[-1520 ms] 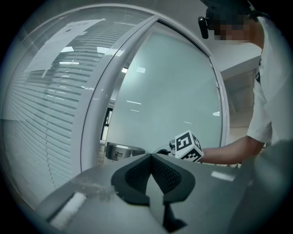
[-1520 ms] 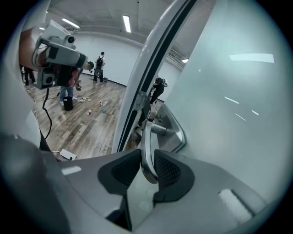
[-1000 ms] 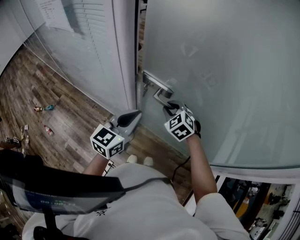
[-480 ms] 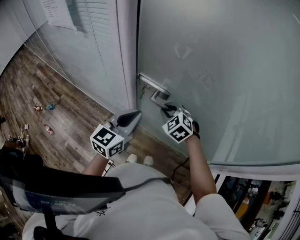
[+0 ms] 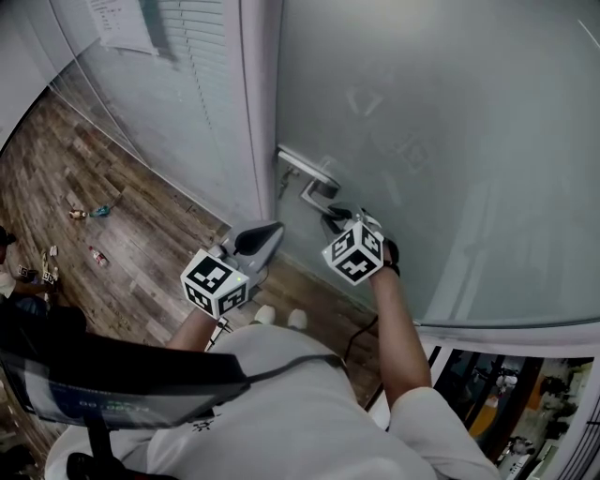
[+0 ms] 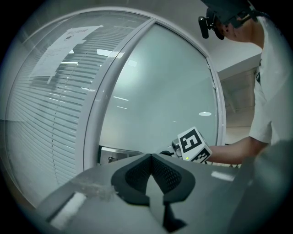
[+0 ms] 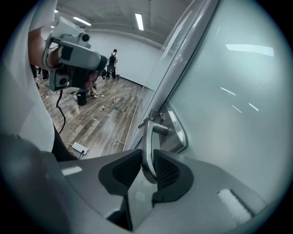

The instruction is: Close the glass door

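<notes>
The frosted glass door [image 5: 441, 141] stands against the white frame post [image 5: 251, 103], with only a thin dark line left at its edge. Its metal lever handle [image 5: 319, 192] sits on a plate near that edge. My right gripper [image 5: 336, 217] is shut on the handle; in the right gripper view the lever [image 7: 149, 132] runs down between the two black pads [image 7: 165, 169], which press on it. My left gripper [image 5: 267, 234] hangs shut and empty, left of the handle and low in front of the post. The left gripper view shows its closed jaws [image 6: 151, 171] facing the door [image 6: 160, 91].
A glass wall with blinds [image 5: 187, 66] and a taped paper sheet [image 5: 122, 23] runs left of the post. Small items [image 5: 89, 214] lie on the wood floor. A power strip [image 7: 80, 147] and cable lie near my feet. People stand far off in the hall [image 7: 111, 64].
The door has swung toward the frame post and the gap at its edge has nearly gone. My right gripper moved slightly left with the handle. The left gripper stayed put.
</notes>
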`<action>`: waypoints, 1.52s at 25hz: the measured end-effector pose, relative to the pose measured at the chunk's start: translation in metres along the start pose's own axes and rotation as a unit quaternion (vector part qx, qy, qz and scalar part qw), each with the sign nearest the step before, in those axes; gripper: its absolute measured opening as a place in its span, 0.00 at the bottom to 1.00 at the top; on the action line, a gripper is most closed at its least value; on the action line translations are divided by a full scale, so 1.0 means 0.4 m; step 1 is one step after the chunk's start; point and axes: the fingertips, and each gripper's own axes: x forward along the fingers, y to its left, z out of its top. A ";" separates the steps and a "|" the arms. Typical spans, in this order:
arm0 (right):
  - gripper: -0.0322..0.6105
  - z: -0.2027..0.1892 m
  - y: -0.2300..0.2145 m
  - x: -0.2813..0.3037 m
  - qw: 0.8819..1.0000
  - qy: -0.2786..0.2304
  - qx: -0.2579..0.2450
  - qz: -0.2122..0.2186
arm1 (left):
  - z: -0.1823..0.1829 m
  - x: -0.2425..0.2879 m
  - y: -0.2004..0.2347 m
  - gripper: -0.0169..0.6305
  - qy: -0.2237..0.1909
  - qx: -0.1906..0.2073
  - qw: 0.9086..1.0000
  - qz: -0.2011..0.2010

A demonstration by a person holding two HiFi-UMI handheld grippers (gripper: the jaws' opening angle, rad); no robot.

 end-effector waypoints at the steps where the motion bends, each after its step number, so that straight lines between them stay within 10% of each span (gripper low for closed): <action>1: 0.19 0.002 0.001 -0.001 1.000 0.000 -0.003 0.001 | -0.001 -0.002 0.001 0.03 0.000 0.000 1.000 0.001; 31: 0.27 0.035 -0.005 0.014 1.000 -0.015 -0.007 0.018 | 0.005 0.027 0.051 0.04 -0.003 0.003 1.000 0.001; 36: 0.27 0.070 -0.048 -0.090 0.996 -0.078 0.051 -0.014 | 0.028 0.037 0.055 0.03 -0.009 0.007 1.000 -0.005; 38: 0.08 0.096 -0.063 -0.151 0.984 -0.138 0.106 -0.026 | 0.035 0.040 0.054 0.03 -0.012 0.007 1.000 -0.007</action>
